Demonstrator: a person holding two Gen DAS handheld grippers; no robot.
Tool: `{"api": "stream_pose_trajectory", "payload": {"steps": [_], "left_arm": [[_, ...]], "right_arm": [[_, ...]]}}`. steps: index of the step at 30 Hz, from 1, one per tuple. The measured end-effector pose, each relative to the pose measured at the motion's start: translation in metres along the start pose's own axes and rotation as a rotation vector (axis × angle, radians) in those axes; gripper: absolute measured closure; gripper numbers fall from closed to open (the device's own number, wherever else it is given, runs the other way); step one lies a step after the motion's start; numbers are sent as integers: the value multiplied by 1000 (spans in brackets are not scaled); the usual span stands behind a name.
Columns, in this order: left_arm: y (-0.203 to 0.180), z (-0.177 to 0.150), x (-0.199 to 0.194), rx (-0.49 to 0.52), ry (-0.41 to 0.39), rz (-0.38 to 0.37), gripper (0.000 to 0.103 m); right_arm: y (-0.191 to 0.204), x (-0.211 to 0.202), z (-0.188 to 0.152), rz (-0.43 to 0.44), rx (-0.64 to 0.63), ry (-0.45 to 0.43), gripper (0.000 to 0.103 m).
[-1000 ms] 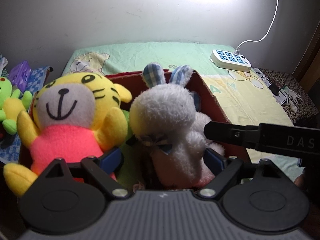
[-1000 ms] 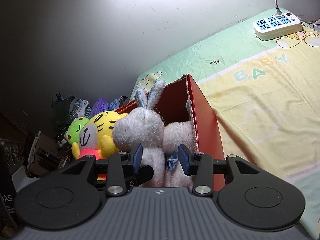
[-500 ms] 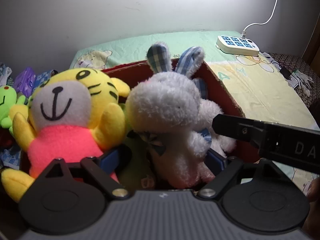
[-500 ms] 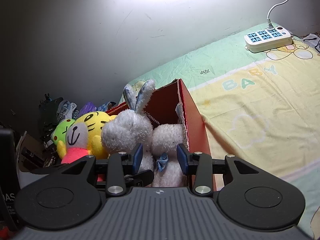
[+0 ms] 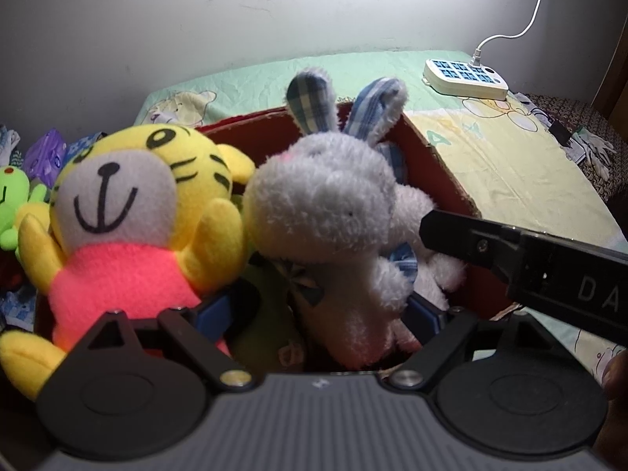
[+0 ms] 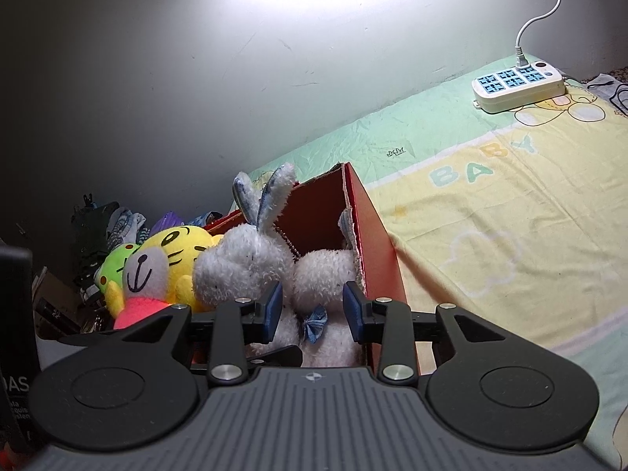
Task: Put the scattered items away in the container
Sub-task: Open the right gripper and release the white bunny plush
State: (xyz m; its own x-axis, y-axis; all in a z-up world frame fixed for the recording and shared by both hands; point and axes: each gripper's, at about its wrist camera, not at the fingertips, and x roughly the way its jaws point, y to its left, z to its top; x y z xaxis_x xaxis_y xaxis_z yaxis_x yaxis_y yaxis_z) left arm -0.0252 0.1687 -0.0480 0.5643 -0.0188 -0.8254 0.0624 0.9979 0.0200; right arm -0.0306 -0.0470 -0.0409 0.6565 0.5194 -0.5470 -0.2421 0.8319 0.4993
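1. The white rabbit [image 5: 325, 204], a fluffy plush with blue checked ear linings, sits upright in the red cardboard box [image 5: 439, 157] on the bed. A second white rabbit [image 6: 325, 271] with a small blue bow is tucked against the box's right wall, touching the first.
2. The left gripper [image 5: 318, 310] points steeply down into the box with its jaws wide. The first rabbit's body stands between the blue pads [image 5: 422, 312], but whether they press on it cannot be told (the plush hides the contact).
3. The right gripper [image 6: 312, 310] tilts down more gently from the box's near end. Its jaws are closing, with the second rabbit's body and bow between them; the pads [image 6: 351, 308] sit just beside the fur and do not clearly squeeze it.
4. Compared with a second ago, the right jaws stand visibly narrower, and the rabbit fills more of the left view, with its ears higher in the frame.
5. A yellow tiger plush [image 5: 141, 212] in a pink fleece shirt leans against the first rabbit at the box's left side. A lime green plush [image 5: 11, 204] lies beyond it, outside the box.
6. The box has a torn, ragged upper edge. The bed sheet [image 6: 490, 216] is smooth printed cotton, mint and pale yellow, lettered "BABY". A hard white power strip [image 6: 518, 86] with a white cord rests on it, well apart from the box.
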Motion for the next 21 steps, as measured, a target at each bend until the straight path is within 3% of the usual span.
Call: {"api": "stream_pose_trajectory", "payload": {"steps": [12, 21], "left_arm": [[-2, -5, 1, 1, -12, 5, 14], [-1, -6, 0, 5, -10, 0, 14]], "right_arm": [[-4, -2, -3, 33, -11, -15, 67], [2, -2, -5, 3, -24, -20, 67]]}}
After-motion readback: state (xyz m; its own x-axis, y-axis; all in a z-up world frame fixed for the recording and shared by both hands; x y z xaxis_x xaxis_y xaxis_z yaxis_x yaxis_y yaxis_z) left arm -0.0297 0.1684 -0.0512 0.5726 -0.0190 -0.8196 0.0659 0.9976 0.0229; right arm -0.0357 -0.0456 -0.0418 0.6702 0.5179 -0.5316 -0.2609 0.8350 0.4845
